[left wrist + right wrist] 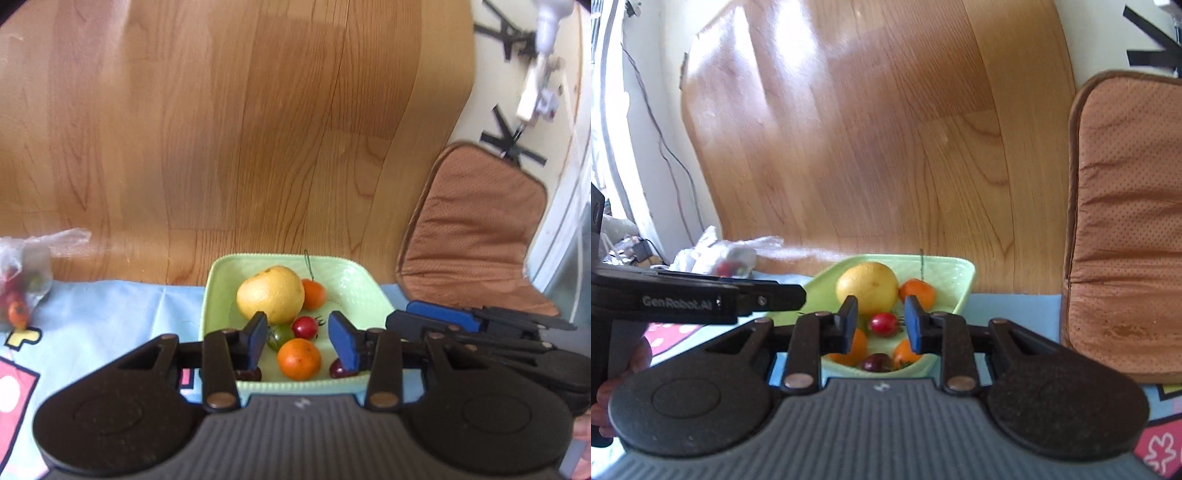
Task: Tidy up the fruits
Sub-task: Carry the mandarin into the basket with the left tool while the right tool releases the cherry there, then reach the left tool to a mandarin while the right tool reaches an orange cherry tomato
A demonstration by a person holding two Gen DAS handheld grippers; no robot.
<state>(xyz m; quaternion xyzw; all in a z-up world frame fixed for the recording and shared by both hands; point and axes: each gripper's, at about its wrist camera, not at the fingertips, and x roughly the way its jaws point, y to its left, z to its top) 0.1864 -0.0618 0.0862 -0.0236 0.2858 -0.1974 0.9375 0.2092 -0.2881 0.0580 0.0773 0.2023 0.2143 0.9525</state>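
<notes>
Left wrist view: my left gripper (pixel 301 341) hangs over the near half of a pale green square dish (pixel 354 284), its blue pads parted with nothing pinched between them. The dish sits on a light blue printed cloth (pixel 110 314) at the table's far edge. Inside it, a large yellow citrus (pixel 270 294) lies toward the back, with a small orange fruit (pixel 314 293) touching its right side. In front of these are a red cherry tomato (pixel 305 327) and a green one (pixel 280 334) just beside it, then an orange mandarin (pixel 299 359) nearest me. Two dark cherries (pixel 338 369) rest by the front rim, partly hidden by the fingers. To the far left, a clear plastic bag (pixel 26 273) holds more small fruit. My right gripper (pixel 436 318) reaches in from the right, seen edge-on beside the dish.

Right wrist view: my right gripper (pixel 881 325) hovers over the same dish (pixel 960 291), pads standing apart and gripping nothing; the red tomato (pixel 883 324) shows through the gap, lying in the dish. My left gripper (pixel 798 291) comes in from the left. A brown padded chair cushion (pixel 1126 221) stands at right, wood floor (pixel 868 129) beyond.
</notes>
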